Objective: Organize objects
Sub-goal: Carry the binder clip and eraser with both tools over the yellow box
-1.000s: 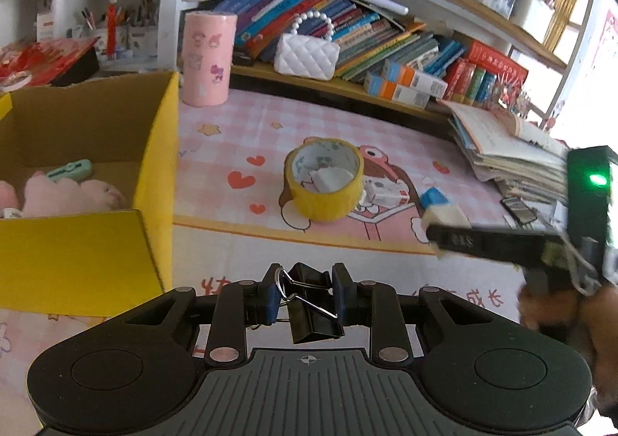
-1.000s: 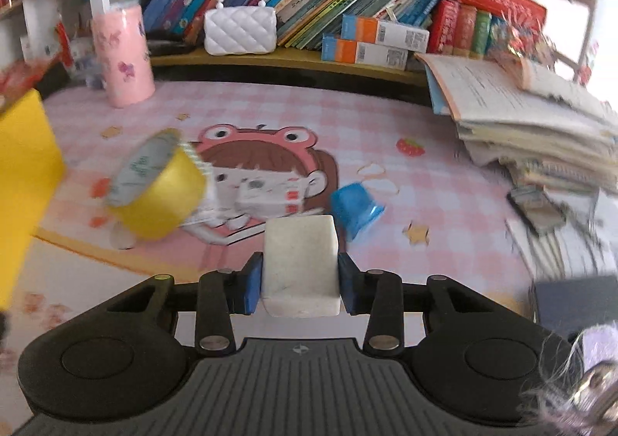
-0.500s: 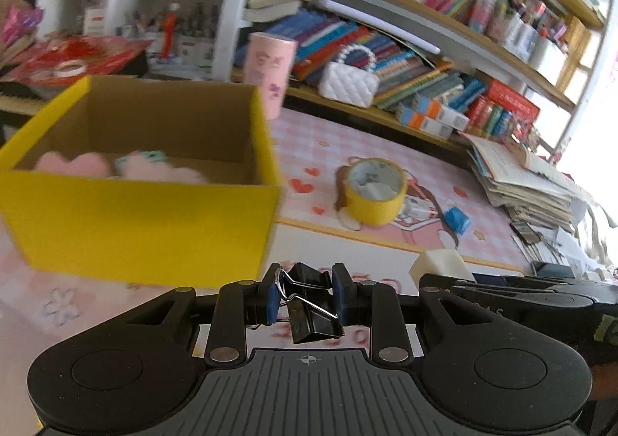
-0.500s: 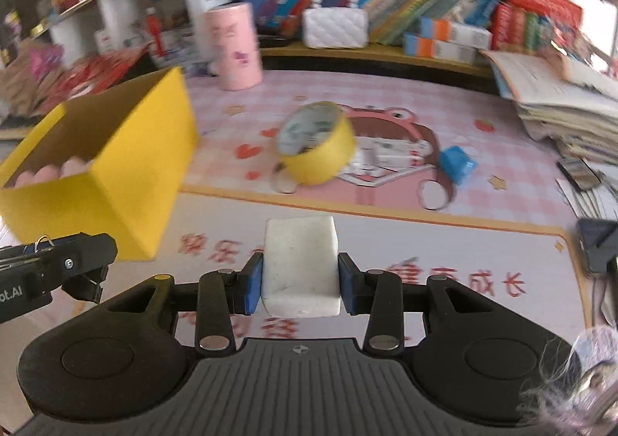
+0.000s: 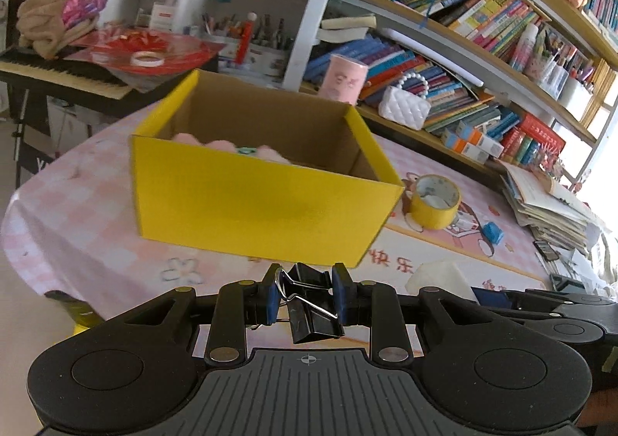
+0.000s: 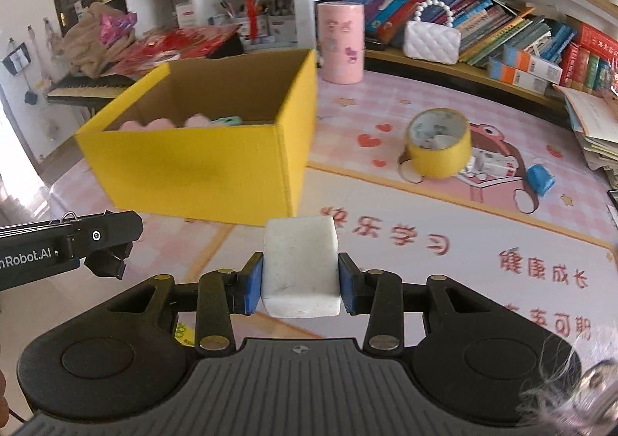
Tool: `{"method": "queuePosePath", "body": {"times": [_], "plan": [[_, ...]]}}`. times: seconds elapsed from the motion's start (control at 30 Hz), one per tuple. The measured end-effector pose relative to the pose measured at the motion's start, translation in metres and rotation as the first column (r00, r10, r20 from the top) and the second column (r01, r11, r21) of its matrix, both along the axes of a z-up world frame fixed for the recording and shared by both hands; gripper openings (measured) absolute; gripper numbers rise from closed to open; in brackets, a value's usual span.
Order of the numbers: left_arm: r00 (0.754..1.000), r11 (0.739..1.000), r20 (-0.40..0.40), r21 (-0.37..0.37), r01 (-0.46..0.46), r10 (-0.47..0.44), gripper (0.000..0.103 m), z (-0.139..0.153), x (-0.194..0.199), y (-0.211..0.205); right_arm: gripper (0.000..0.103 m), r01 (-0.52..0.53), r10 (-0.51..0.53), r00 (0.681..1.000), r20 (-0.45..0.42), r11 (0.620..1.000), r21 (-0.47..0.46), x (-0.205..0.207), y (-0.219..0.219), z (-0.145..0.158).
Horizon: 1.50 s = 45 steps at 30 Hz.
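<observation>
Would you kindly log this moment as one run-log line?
left gripper: shut on binder clip | right gripper: shut on white eraser | yellow box: ahead

A pink table (image 6: pixel 444 243) is carrying a yellow box (image 6: pixel 201 165), tape roll (image 6: pixel 440 150), blue cap (image 6: pixel 540 178) and pink cylinder (image 6: pixel 340 42).

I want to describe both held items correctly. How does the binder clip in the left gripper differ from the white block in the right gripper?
The binder clip is black metal with wire handles; the white block is plain and solid. The clip hangs tilted, while the block sits straight and looks bulkier. Both are clamped between blue pads, facing the yellow box.
</observation>
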State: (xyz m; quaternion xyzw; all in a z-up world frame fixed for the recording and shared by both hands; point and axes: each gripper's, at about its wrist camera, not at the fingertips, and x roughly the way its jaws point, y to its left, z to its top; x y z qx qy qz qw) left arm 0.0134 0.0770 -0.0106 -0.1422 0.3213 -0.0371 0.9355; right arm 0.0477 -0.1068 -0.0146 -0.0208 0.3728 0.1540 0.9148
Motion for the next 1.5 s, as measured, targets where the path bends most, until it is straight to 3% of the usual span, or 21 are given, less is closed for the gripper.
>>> {"method": "queuePosePath", "body": {"times": [0.57,0.83,1.17,1.5], "plan": [[0.998,1.0,0.053,0.016,0.026,-0.027,0.025,0.008,-0.033,0.059,0.037,0.022,-0.023,0.999,0.03,1.0,0.015,-0.041,0.065,0.005],[0.994,1.0,0.105,0.029,0.003,-0.006,0.025,0.021,-0.025,0.077,0.037,0.014,-0.014,0.999,0.043,1.0,-0.005,-0.044,0.078,0.012],[0.984,1.0,0.177,0.019,-0.017,0.013,0.025,0.043,0.012,0.082,0.037,0.007,-0.006,0.994,0.105,1.0,-0.009,-0.019,0.081,0.033],[0.978,0.995,0.21,0.102,-0.01,-0.012,0.025,0.05,0.07,0.061,0.037,-0.009,0.005,0.977,0.214,1.0,0.021,0.047,0.078,0.069]]}}
